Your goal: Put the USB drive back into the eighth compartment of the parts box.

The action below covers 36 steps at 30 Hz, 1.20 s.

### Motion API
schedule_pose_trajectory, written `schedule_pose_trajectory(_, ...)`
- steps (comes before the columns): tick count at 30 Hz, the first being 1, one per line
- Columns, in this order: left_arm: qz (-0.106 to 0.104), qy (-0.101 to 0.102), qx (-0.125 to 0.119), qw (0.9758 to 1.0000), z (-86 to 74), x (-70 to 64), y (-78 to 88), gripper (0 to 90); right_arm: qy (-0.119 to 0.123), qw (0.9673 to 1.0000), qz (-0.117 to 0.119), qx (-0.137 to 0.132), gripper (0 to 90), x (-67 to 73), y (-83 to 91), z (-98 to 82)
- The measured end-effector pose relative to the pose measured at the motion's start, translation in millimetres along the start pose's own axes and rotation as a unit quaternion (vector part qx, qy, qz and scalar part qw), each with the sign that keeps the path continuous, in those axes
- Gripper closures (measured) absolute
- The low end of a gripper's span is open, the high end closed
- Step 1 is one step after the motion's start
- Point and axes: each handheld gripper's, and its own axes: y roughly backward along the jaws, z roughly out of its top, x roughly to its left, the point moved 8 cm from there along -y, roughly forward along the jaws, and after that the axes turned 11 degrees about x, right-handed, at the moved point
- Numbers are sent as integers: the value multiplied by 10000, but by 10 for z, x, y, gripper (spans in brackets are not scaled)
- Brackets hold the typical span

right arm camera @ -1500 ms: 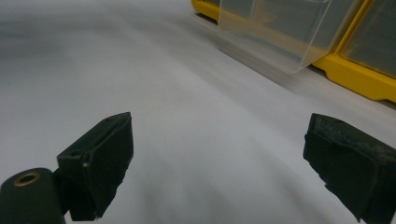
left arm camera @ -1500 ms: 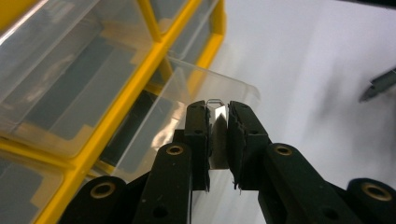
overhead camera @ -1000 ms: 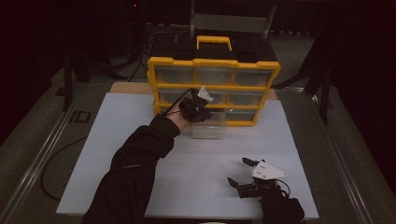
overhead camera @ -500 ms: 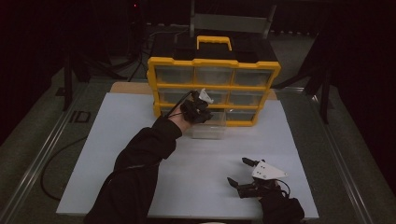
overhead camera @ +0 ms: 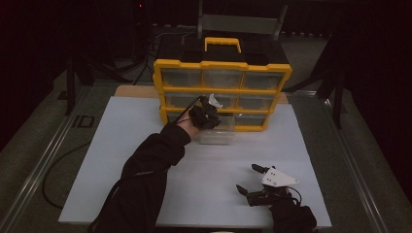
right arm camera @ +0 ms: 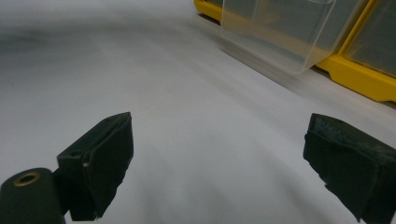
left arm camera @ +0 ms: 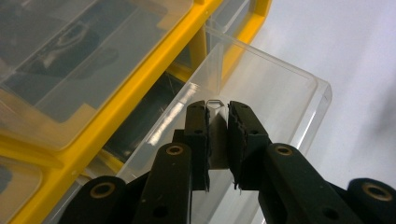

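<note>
Drawer: clear plastic drawer (overhead camera: 217, 135) pulled partway out of the bottom row of the organizer (overhead camera: 222, 92), middle column, its front end sticking out over the white table (overhead camera: 121, 145). In the left gripper view the drawer (left arm camera: 261, 88) looks see-through, nothing visible inside.
Left claw: left claw (overhead camera: 206, 114) is clenched on the drawer's front tab, and in its own view (left arm camera: 218, 135) the two black jaws sit nearly together with the thin clear tab pinched between them.
Left arm: dark sleeve (overhead camera: 145, 170) reaches from the bottom of the high view up and forward to the organizer's front.
Organizer: yellow frame, black top, yellow handle (overhead camera: 222, 42), three rows of clear drawers; it stands at the far edge of the table. In the left gripper view its yellow rails (left arm camera: 107, 126) run just beside the pulled drawer.
Right claw: right claw (overhead camera: 248, 178) is released, jaws spread wide, resting low on the table near its front right edge, well apart from the organizer. In its own view (right arm camera: 219, 163) there is bare white table between the jaws, and the drawer (right arm camera: 285, 32) shows farther off, somewhat blurred.
Table: white top, the floor around it dark.
</note>
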Motion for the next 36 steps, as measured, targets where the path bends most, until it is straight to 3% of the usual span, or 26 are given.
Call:
schedule_pose_trajectory(5, -30, 23, -21, 10000, 4, -2, 2, 786, 9, 10000, 3, 44, 87, 4, -14, -8)
schedule_pose_trajectory(11, 55, 109, -82, 9999, 11, 2, 45, 615, 9, 10000, 4, 39, 87, 3, -10, -6)
schedule_pose_trajectory(15, -32, 126, -164, 9998, 20, -15, 115, 514, 4, 10000, 15, 47, 87, 4, -15, -8)
schedule_pose_trajectory(23, -10, 164, -159, 9997, -15, -61, 171, 292, 4, 10000, 5, 34, 87, 5, -13, -3)
schedule_pose_trajectory(31, -7, 229, -176, 9996, -59, -57, 238, 160, 17, 10000, -10, 50, 87, -2, -20, -6)
schedule_pose_trajectory(34, 9, 248, -183, 9995, -91, -56, 259, 155, 21, 10000, -18, 33, 87, 1, -16, -1)
schedule_pose_trajectory(35, -41, 243, -178, 9995, -105, -52, 263, 150, 21, 10000, -17, 35, 87, 1, -18, -2)
schedule_pose_trajectory(36, -133, 245, -174, 9995, -120, -52, 264, 85, 18, 10000, -20, 44, 87, -1, -20, -4)
